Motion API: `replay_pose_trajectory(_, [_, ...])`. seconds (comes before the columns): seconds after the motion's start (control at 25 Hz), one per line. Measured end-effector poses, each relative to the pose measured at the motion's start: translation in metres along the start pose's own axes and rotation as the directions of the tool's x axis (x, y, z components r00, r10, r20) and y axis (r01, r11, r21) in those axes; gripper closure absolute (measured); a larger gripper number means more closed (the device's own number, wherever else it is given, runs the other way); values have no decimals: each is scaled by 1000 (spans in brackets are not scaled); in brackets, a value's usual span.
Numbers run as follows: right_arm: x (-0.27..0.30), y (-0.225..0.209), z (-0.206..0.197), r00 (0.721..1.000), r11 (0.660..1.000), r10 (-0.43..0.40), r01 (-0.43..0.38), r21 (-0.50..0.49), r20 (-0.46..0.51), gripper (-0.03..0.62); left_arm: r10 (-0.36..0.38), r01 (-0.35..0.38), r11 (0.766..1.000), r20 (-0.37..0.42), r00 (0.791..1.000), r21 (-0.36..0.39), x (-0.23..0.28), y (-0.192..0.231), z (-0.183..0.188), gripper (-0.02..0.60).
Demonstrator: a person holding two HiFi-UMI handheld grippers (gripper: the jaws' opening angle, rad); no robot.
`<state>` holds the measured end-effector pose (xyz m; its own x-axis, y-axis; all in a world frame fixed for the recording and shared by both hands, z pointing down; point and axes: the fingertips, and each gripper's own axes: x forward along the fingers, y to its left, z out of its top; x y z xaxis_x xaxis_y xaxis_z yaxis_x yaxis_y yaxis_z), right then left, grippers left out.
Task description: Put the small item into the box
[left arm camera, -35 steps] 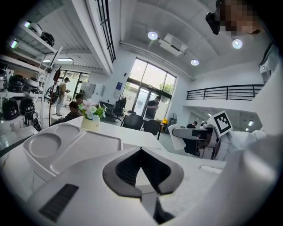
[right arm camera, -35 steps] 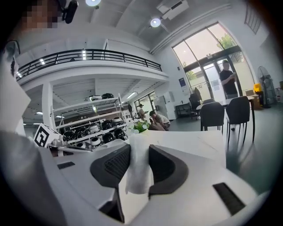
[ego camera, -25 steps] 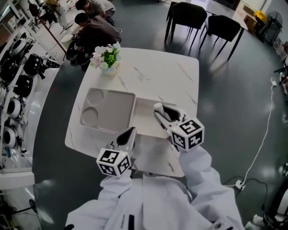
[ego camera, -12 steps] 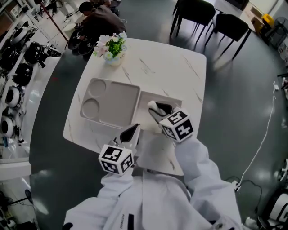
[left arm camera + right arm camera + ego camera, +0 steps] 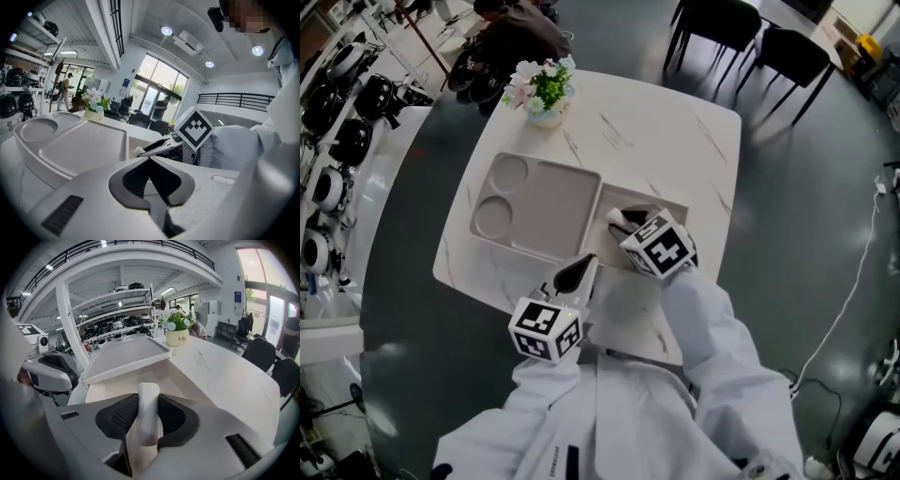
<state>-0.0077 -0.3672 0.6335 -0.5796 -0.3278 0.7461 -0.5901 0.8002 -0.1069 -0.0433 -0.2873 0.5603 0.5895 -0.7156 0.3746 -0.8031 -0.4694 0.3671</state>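
Starting at the left, we find the beige moulded tray with two round wells (image 5: 539,202) lying on the white marble-patterned bench (image 5: 666,141). Its right edge stands against the shallow beige open box (image 5: 675,201). At the tray's near-right corner our left hand-held gripper (image 5: 579,267) hangs just above the bench, its jaws closed tip to tip on nothing. We judge it is parked there because this job needs only one hand.

Further right, our right hand-held gripper (image 5: 623,223) tilts down over the left part of the box. Its jaws are partly apart and clamped on the small white rounded item (image 5: 147,416). The item's free end juts past the tips toward the box floor, so we judge that end would land first. We cannot tell whether it touches the floor yet.

For room, the box interior shows bare and its walls are low. The closest edge is the tray's raised rim, just left of the jaws, and the idle gripper sits near the box's near-left corner. Withdrawing up and to the right looks freest. The small pot of flowers (image 5: 546,89) stands far left, well apart.
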Motion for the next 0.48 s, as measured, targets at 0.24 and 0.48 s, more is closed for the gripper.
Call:
replay_pose_trajectory(0.24, [11,0,-3,999,1000,2,-2,-10,-45,470,1,-1,1000,0,1000,0,1,2,0,583])
replay_pose_trajectory(0.48, [18,0,-5,997,1000,4,-4,-1,-78,467,0,0,1000,-3,1000,7,2,4,1,583])
